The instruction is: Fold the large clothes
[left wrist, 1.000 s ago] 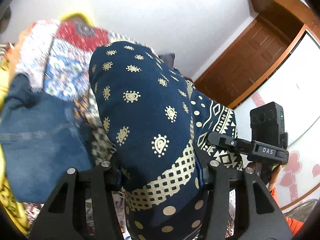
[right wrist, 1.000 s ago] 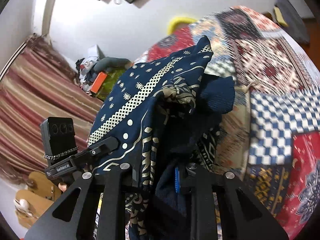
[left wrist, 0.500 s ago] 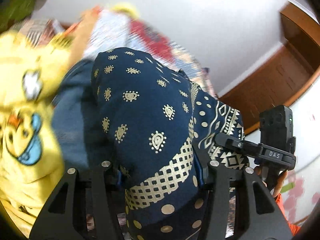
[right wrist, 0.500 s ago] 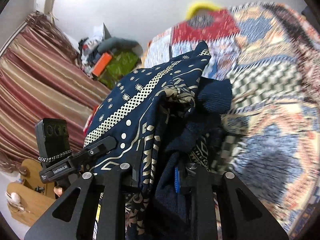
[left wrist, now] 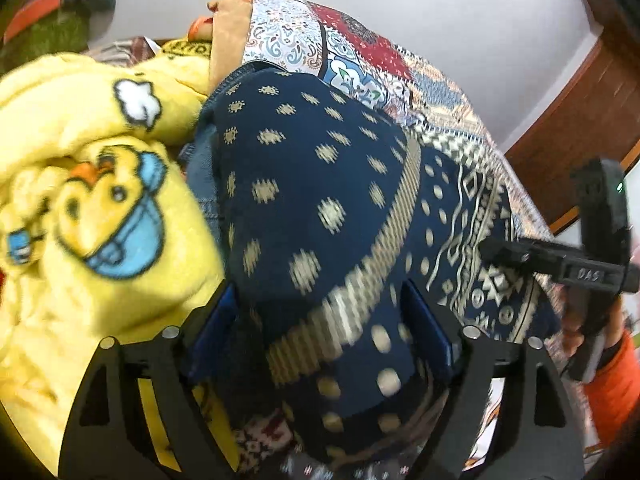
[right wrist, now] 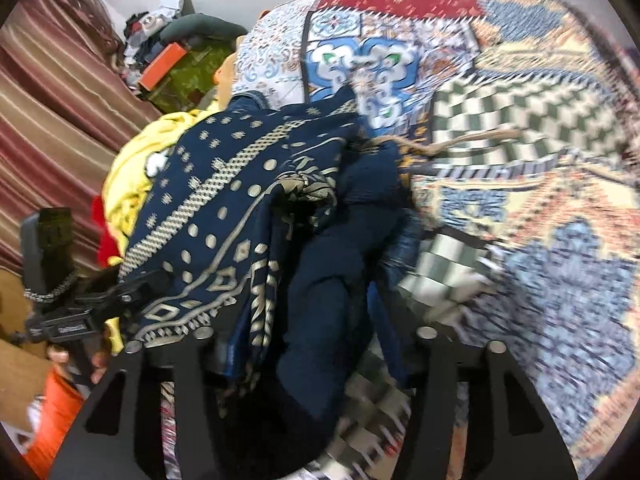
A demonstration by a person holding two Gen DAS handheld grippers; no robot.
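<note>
A: Navy printed cloth (left wrist: 320, 200) bunched thick between the fingers of the left gripper (left wrist: 320, 320). Jaws spread fairly wide, yet packed full of fabric, blue pads pressed in on both sides. Looks like a firm grip on a folded bundle, not a single edge.

B: Same cloth (right wrist: 240, 208) on the other side, gathered in the right gripper (right wrist: 316, 344). Jaws also parted wide, stuffed with dark folds. Left pad against the cloth; right pad hidden, so a full clamp hard to confirm.

A: Held up off the patchwork bedspread (left wrist: 360, 52), probably to carry the bundle as one piece without letting layers slip.

B: Bedspread (right wrist: 520, 120) right underneath here, checks and tiles blurred. Plenty of bare surface to the right for a landing spot, likely.

A: Yellow duck blanket (left wrist: 80, 200) crowding the left, just beside the cloth. Denim (left wrist: 200, 168) peeking between the two.

B: Yellow again (right wrist: 132, 176) behind the navy from this side. Worth watching for a snag there.

A: Both grippers close together, so probably a fold already doubled over.

B: Agreed. Laying down and smoothing probably next.
</note>
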